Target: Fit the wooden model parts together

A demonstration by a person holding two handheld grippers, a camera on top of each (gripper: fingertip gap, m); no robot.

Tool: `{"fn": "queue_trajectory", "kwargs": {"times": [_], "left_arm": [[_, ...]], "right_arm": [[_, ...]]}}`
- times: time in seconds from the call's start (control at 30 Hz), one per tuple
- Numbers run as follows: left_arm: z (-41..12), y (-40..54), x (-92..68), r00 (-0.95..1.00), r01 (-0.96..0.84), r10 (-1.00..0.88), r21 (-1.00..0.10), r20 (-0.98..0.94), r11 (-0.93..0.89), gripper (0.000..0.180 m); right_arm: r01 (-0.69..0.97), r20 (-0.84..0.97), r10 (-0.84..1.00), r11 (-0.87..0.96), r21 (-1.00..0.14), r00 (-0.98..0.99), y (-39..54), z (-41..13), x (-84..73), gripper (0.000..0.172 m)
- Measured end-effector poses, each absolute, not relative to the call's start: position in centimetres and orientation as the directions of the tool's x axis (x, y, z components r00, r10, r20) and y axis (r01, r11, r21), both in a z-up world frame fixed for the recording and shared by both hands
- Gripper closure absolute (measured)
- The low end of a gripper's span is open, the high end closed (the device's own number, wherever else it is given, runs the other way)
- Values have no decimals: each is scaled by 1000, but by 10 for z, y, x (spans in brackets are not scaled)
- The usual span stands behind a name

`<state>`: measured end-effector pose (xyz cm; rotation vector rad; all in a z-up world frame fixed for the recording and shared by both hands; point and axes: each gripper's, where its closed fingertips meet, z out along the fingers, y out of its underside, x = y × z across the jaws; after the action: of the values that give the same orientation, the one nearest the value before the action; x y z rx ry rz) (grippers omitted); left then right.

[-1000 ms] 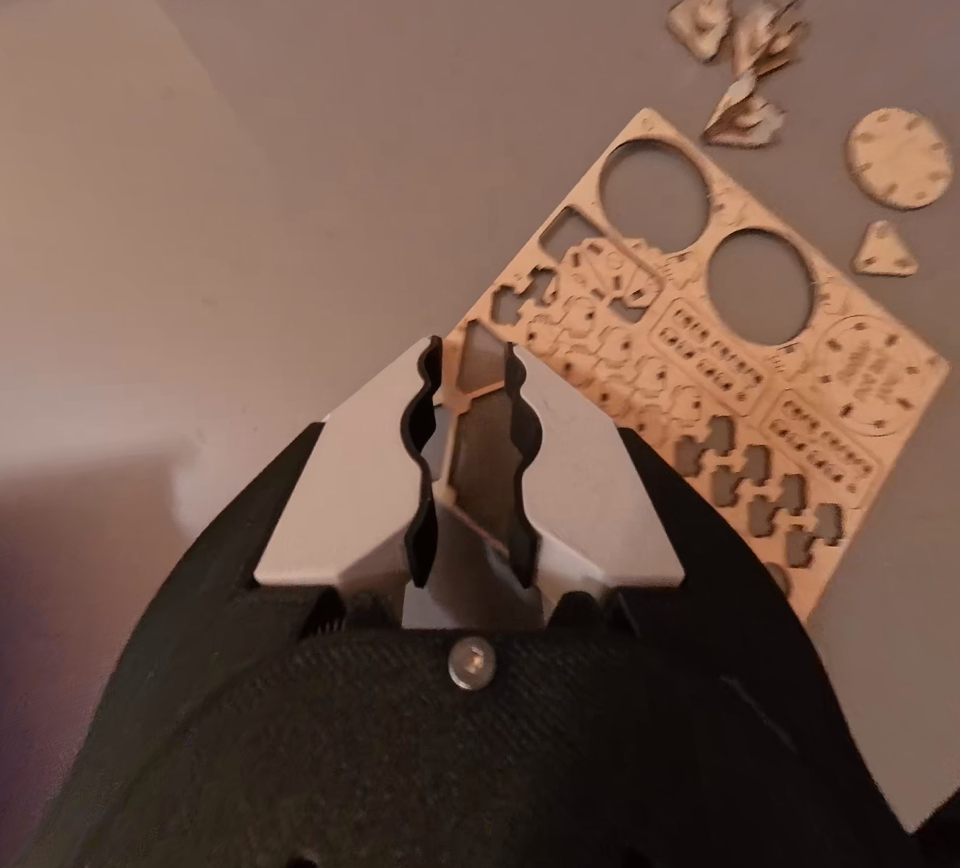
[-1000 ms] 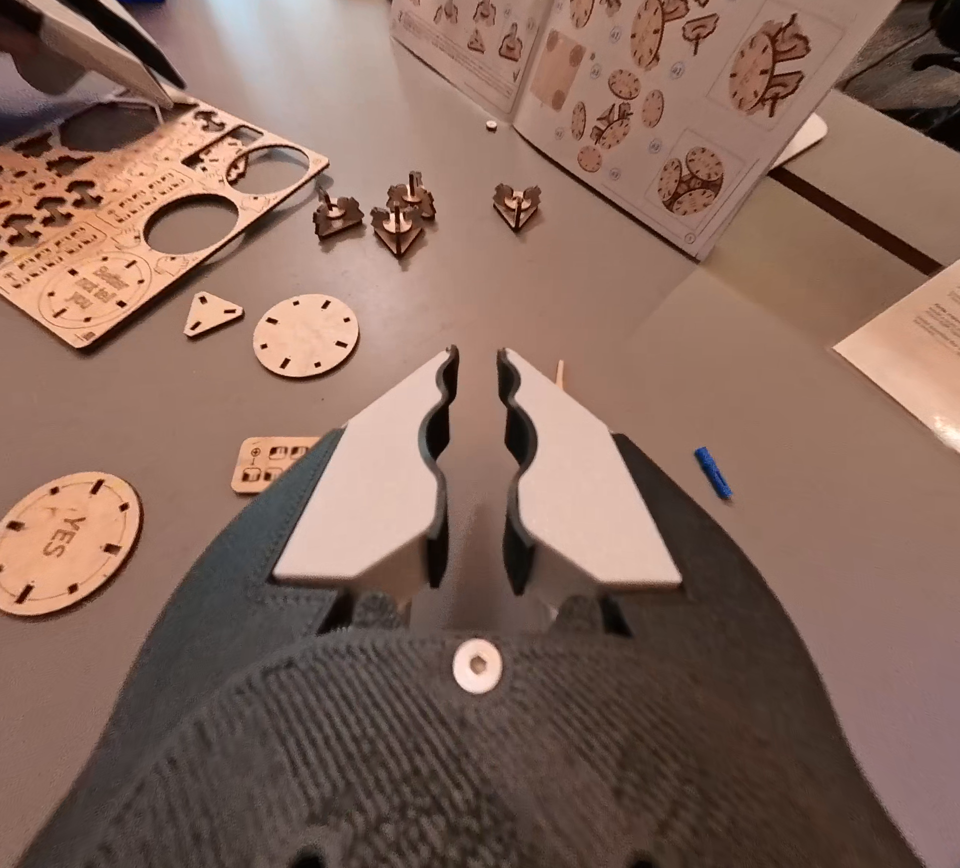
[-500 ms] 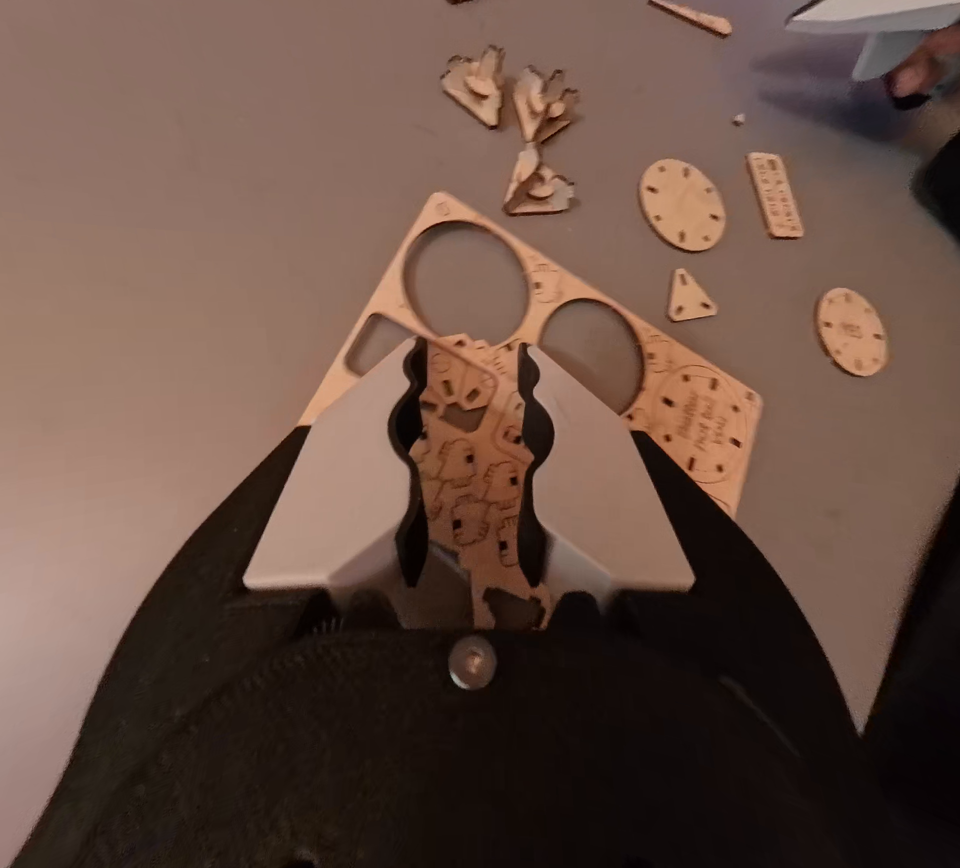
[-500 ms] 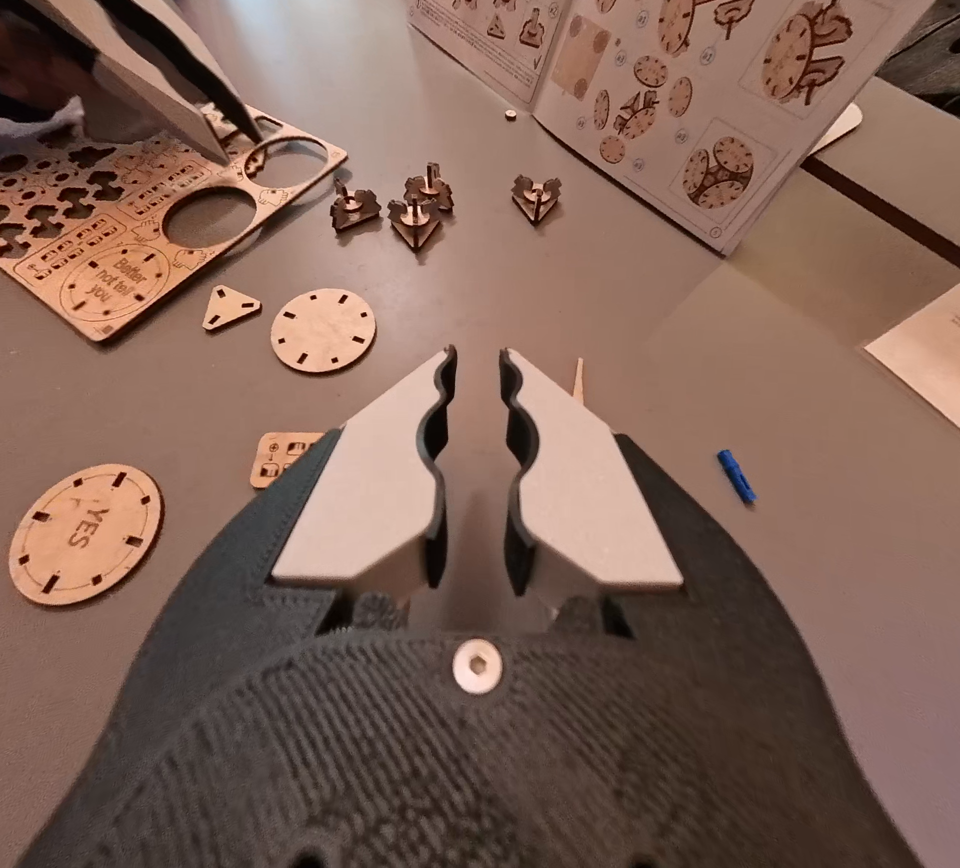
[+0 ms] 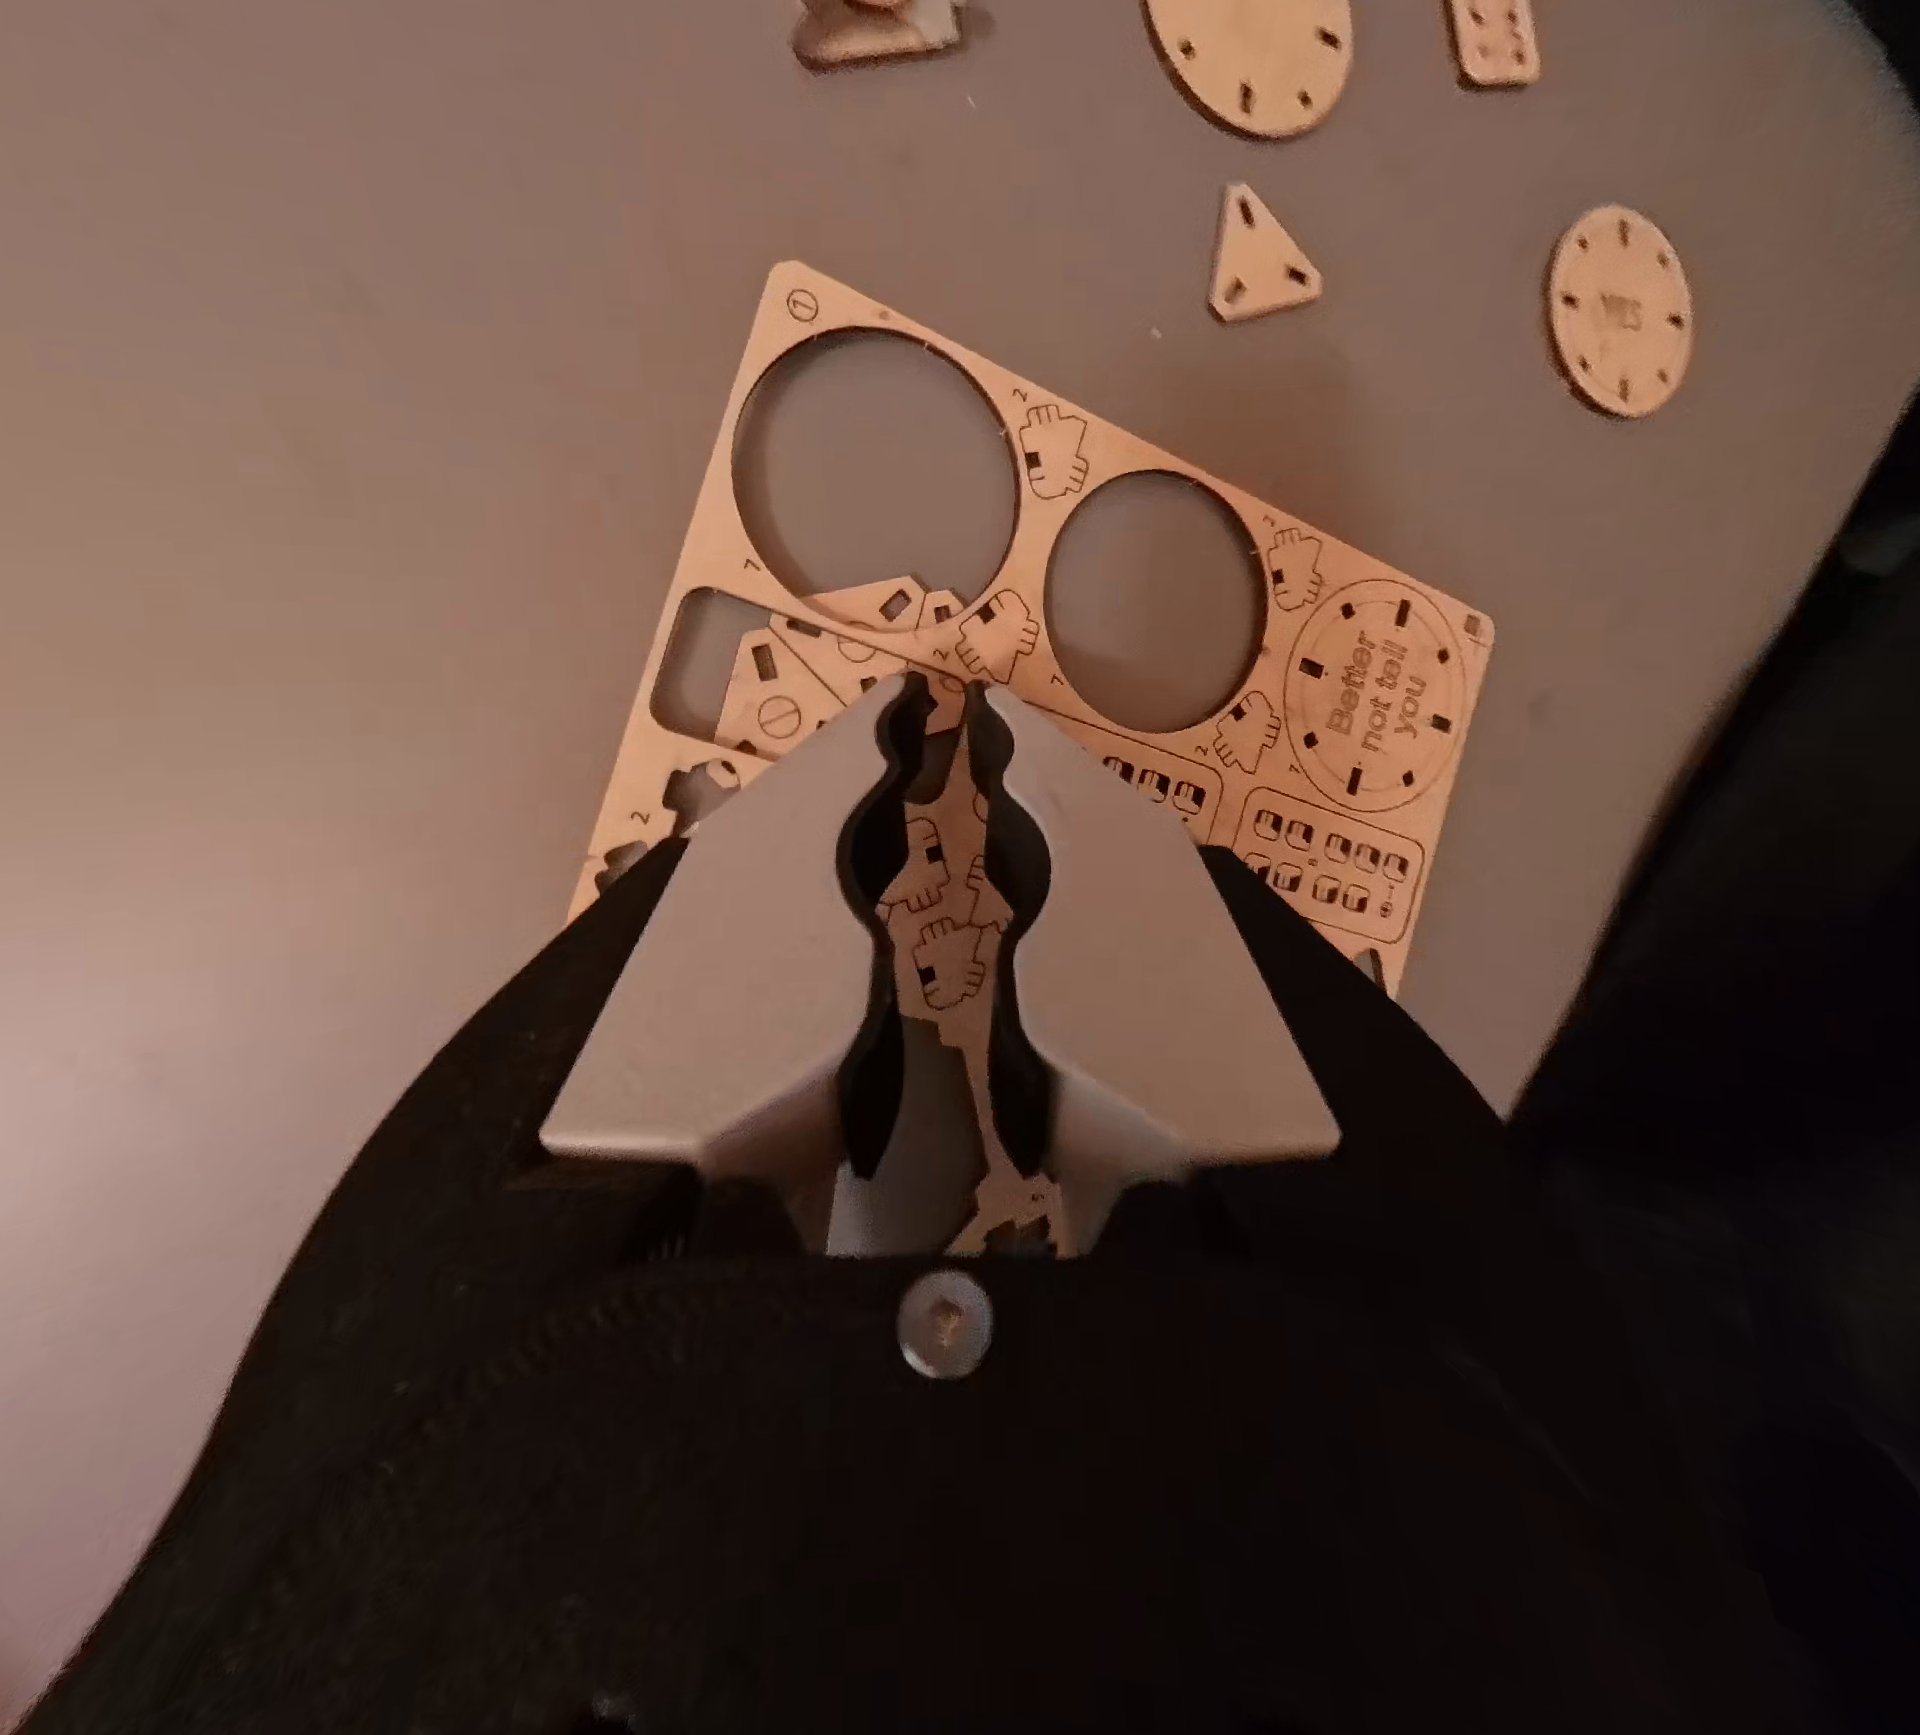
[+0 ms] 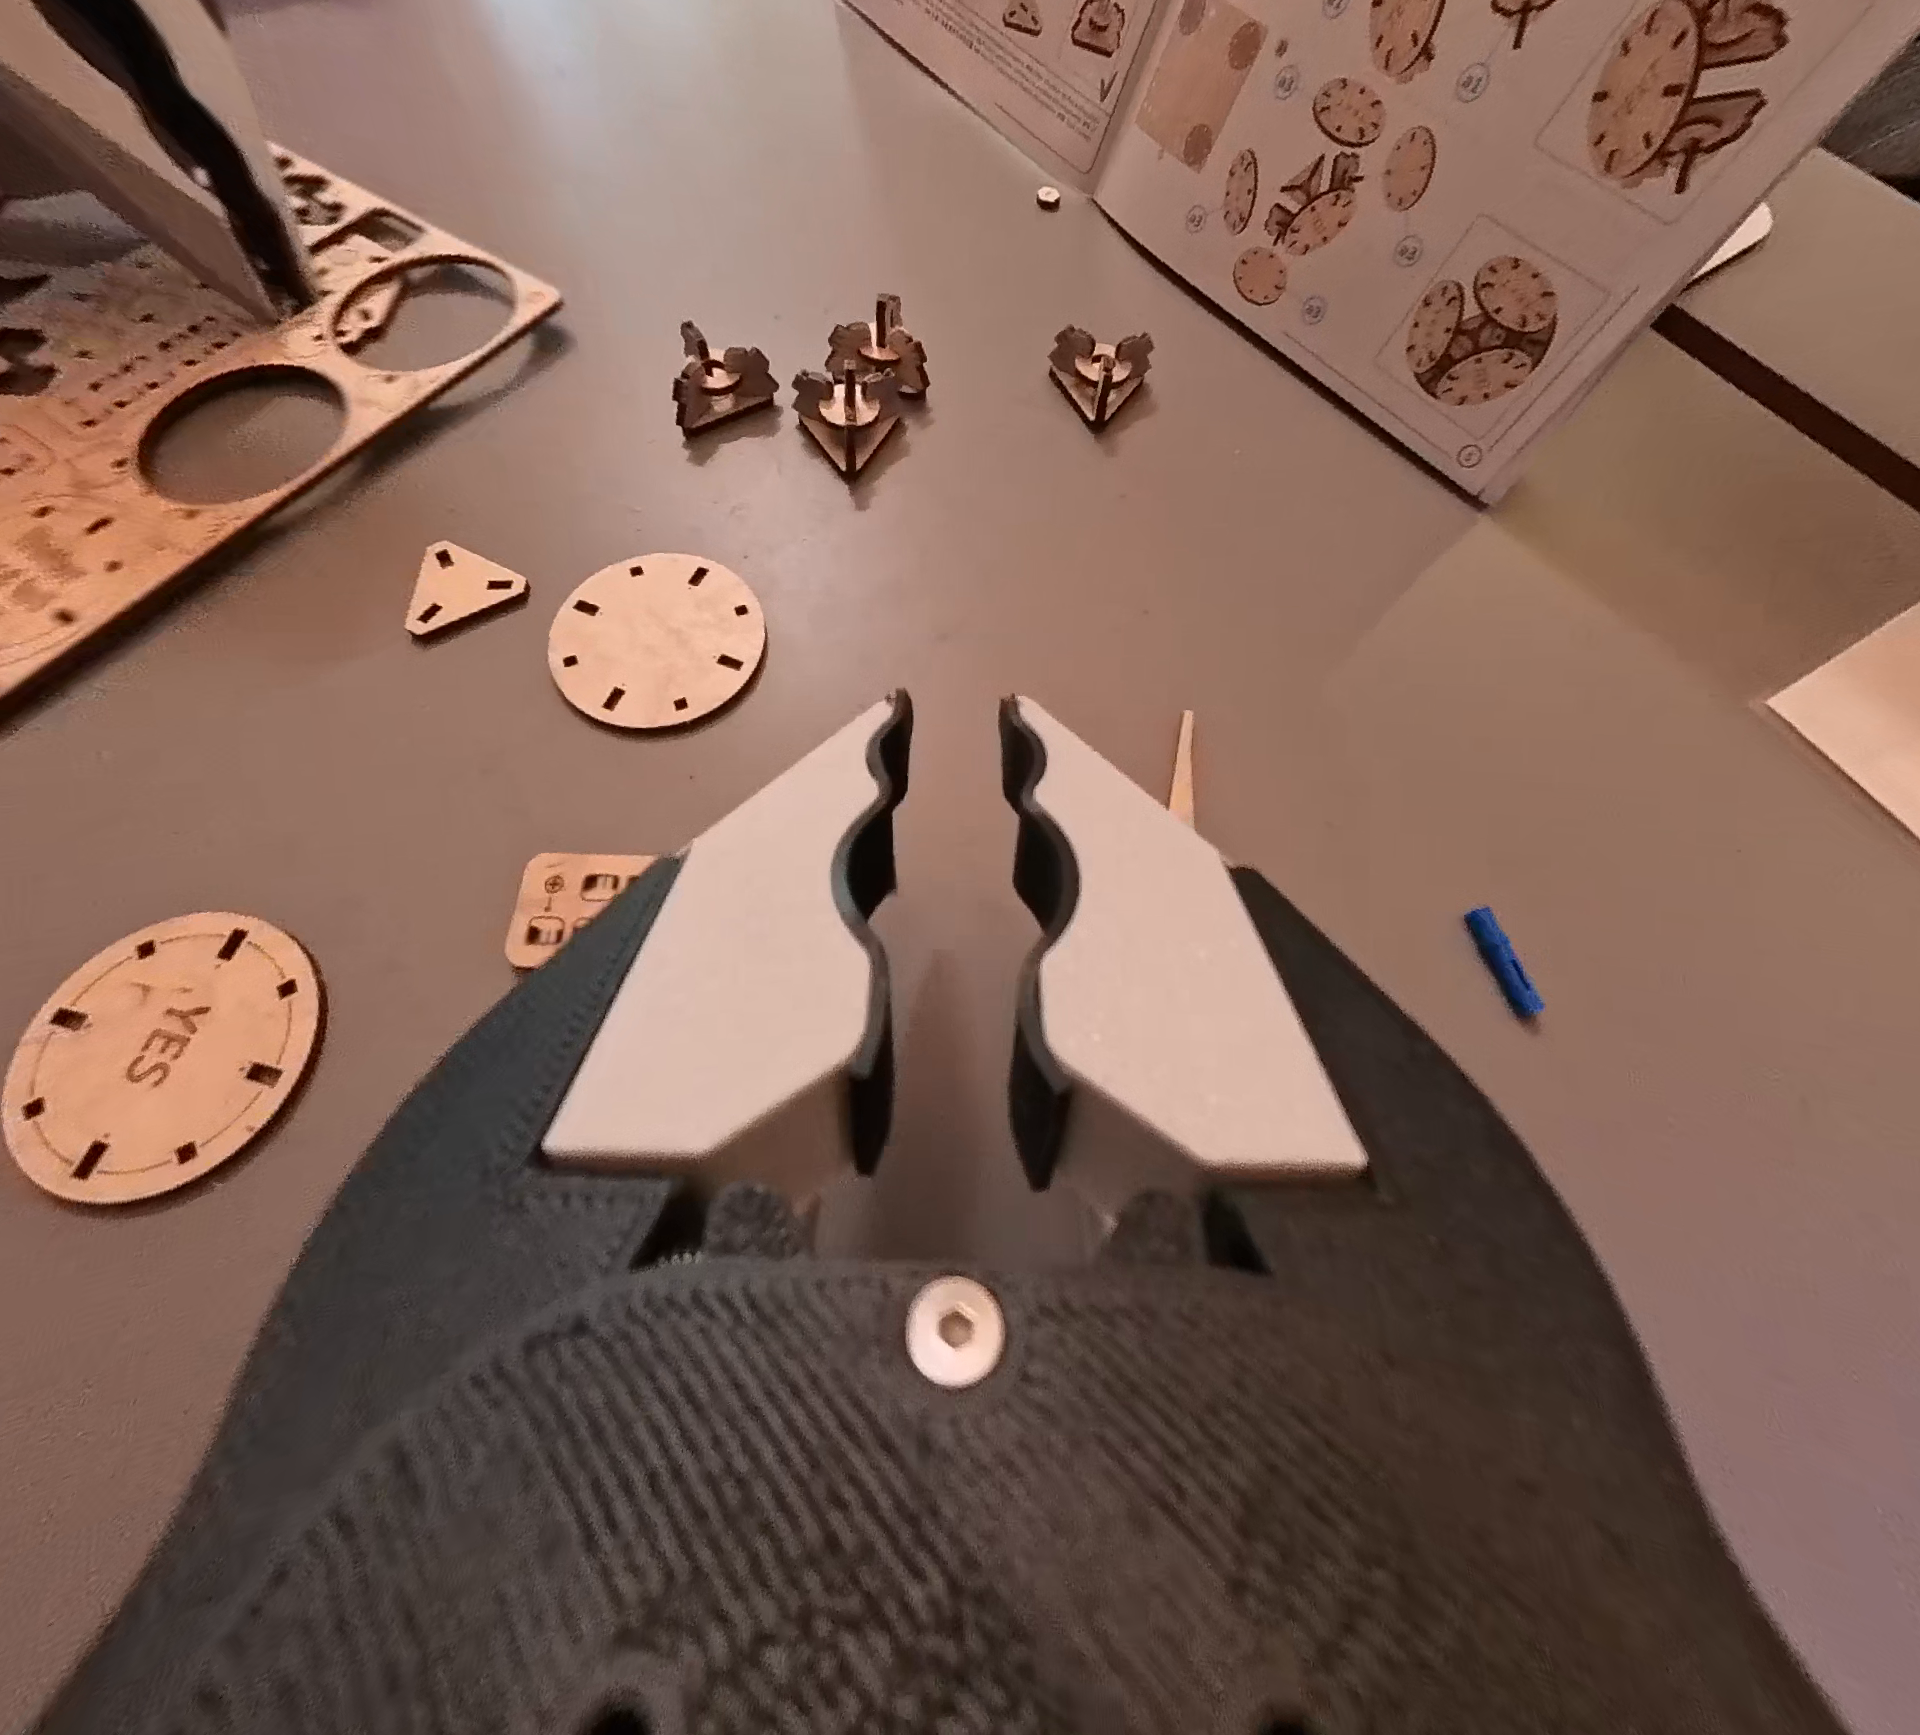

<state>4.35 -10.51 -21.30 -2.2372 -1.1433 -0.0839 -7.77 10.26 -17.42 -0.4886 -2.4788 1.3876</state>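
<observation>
The left gripper (image 5: 943, 698) stands tip-down on a wooden parts sheet (image 5: 1049, 636) lying flat on a grey table (image 5: 364, 335), its jaws nearly closed on a small wooden tab (image 5: 943, 717) of the sheet, just near of the sheet's two round cut-outs; whether the pads press on the tab cannot be told. The right gripper (image 6: 954, 709) hangs over bare table well to the right, its jaws slightly apart with nothing between them. Just left of it lie a slotted wooden disc (image 6: 657, 638) and a small wooden triangle (image 6: 457, 589); a thin wooden stick (image 6: 1182, 766) lies by its right finger. Beyond it stand four small wooden assemblies (image 6: 850, 397), and farther off an open instruction booklet (image 6: 1351, 44). A blue peg (image 6: 1503, 961) lies to the right.
</observation>
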Motion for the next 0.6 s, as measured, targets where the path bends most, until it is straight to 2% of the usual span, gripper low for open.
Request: {"fn": "queue_trajectory", "kwargs": {"times": [0.13, 0.23, 0.33, 0.5, 0.6], "left_arm": [[-213, -108, 60, 639, 756, 695, -433, 328, -491, 174], [-216, -129, 53, 613, 766, 756, -408, 231, -497, 180], [-216, -149, 40, 557, 788, 810, -426, 182, -446, 177], [-215, -162, 17, 462, 796, 874, -503, 148, -335, 176], [-176, -127, 7, 517, 713, 819, -654, 249, -251, 174]], "right_arm": [[180, 42, 414, 482, -858, -909, 103, -176, -79, 156], [186, 31, 415, 471, -862, -909, 104, -175, -79, 156], [193, 16, 415, 457, -868, -910, 103, -173, -78, 155], [200, 14, 423, 457, -867, -906, 106, -172, -80, 155], [224, -9, 402, 492, -842, -916, 115, -177, -75, 160]]}}
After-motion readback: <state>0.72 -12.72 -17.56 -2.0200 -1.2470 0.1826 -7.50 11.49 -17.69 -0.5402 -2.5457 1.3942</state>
